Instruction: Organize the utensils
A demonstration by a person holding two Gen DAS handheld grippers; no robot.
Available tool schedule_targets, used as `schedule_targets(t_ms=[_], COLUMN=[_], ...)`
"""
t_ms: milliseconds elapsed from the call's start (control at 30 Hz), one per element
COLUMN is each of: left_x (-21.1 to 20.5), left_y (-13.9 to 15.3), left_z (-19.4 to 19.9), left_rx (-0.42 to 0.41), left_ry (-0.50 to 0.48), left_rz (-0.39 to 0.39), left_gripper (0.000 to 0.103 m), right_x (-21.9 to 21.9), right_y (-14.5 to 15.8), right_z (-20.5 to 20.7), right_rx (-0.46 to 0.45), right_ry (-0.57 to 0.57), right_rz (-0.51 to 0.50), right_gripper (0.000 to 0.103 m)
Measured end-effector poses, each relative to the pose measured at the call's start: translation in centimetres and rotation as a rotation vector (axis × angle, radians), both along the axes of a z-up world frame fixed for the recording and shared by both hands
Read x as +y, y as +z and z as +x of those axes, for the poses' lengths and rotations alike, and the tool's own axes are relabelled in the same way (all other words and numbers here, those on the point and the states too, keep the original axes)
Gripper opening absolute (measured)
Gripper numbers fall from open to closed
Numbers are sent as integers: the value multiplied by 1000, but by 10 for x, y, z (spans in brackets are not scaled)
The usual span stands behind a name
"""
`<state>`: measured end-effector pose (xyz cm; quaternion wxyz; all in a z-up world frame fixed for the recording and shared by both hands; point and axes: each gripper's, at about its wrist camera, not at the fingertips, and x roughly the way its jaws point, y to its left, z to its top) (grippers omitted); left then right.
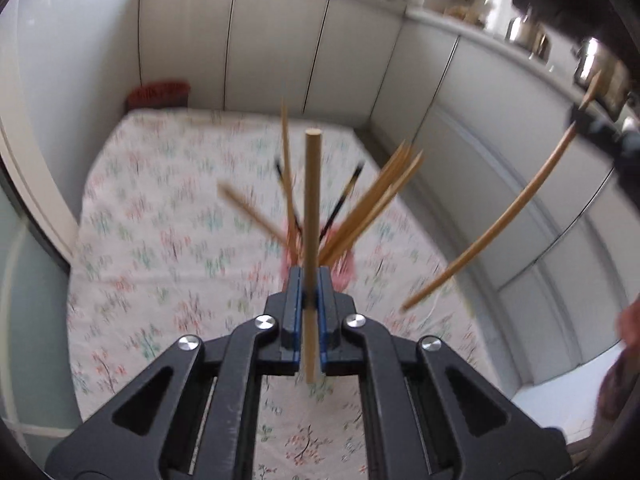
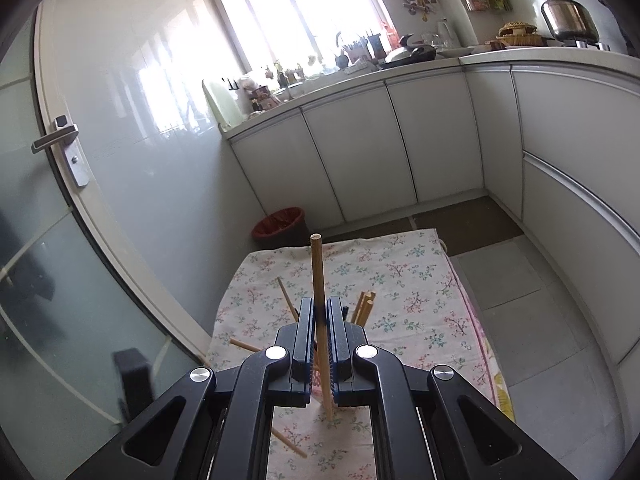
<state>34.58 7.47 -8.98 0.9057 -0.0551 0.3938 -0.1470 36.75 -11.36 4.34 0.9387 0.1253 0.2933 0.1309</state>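
My left gripper (image 1: 310, 276) is shut on a pale wooden chopstick (image 1: 312, 200) that stands upright between its blue pads. Just beyond it, blurred, a pink holder (image 1: 349, 269) holds several wooden chopsticks (image 1: 376, 196) and two dark ones (image 1: 345, 196), fanned out. At the upper right the right gripper (image 1: 588, 118) grips another long wooden chopstick (image 1: 516, 216), slanting down toward the cloth. In the right wrist view my right gripper (image 2: 320, 304) is shut on that chopstick (image 2: 318, 276). Chopstick ends (image 2: 365, 307) show past its fingers, and loose sticks (image 2: 245, 345) lie on the cloth.
A floral cloth (image 1: 160, 220) covers the low table. A red bin (image 2: 280, 222) stands behind it by white cabinets (image 2: 360, 152). A glass door with a metal handle (image 2: 60, 136) is on the left. A hand (image 1: 628, 324) shows at the right edge.
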Motion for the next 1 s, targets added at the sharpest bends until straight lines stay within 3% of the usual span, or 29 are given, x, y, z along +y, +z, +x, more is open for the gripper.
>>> schedule_targets(t_ms=[200, 333, 467, 567, 633, 733, 867, 1000], left_x=[-10, -19, -26, -27, -19, -4, 20, 44], left_y=[51, 60, 40, 12, 4, 21, 44, 39], left_z=[25, 46, 66, 75, 70, 47, 6, -12], left_rx=[-125, -156, -142, -67, -54, -128, -208, -206], left_ry=[13, 18, 30, 28, 45, 93, 168, 210], left_rz=[-17, -14, 18, 22, 2, -19, -41, -96], left_gripper=[7, 7, 7, 7, 8, 10, 30, 35], right_x=[0, -1, -5, -6, -4, 3, 19, 37], right_y=[1, -4, -9, -11, -10, -7, -8, -19], right_z=[4, 11, 18, 23, 25, 29, 42, 59], right_rx=[-1, 9, 17, 27, 25, 6, -22, -49], right_ry=[-5, -7, -12, -13, -10, -7, 3, 10], right_rz=[5, -3, 2, 18, 25, 23, 11, -7], right_gripper=[6, 6, 6, 6, 6, 6, 6, 6])
